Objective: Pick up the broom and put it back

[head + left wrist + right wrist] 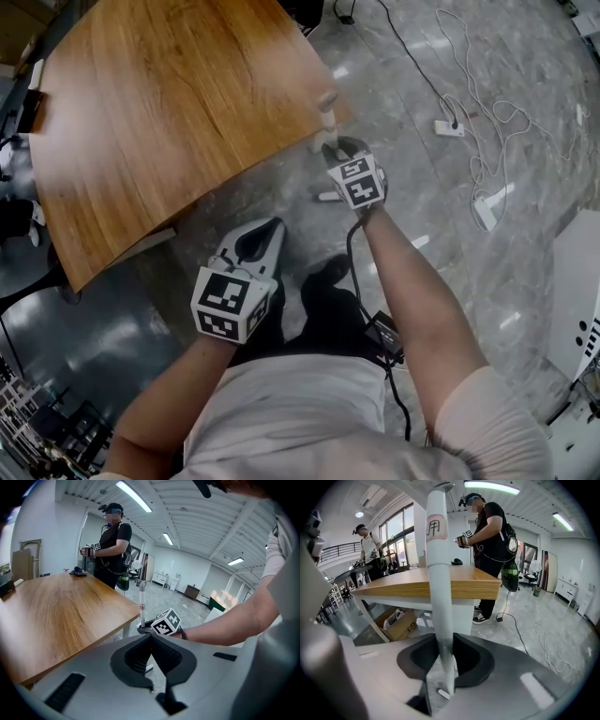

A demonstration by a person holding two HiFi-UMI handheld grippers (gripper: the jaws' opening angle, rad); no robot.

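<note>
Hanging shut and empty off the wooden table's [169, 112] near edge, the left gripper [272, 228] points toward the broom [326, 101]. The broom stands upright on the floor just off the table's right corner, its long handle vertical. The right gripper [330, 148] is the one on it, jaws clamped on the handle a little below its top. Further right, loose cables [478, 122] and a power strip [450, 127] trail across the floor, likely snags if the broom is carried that way.
</note>
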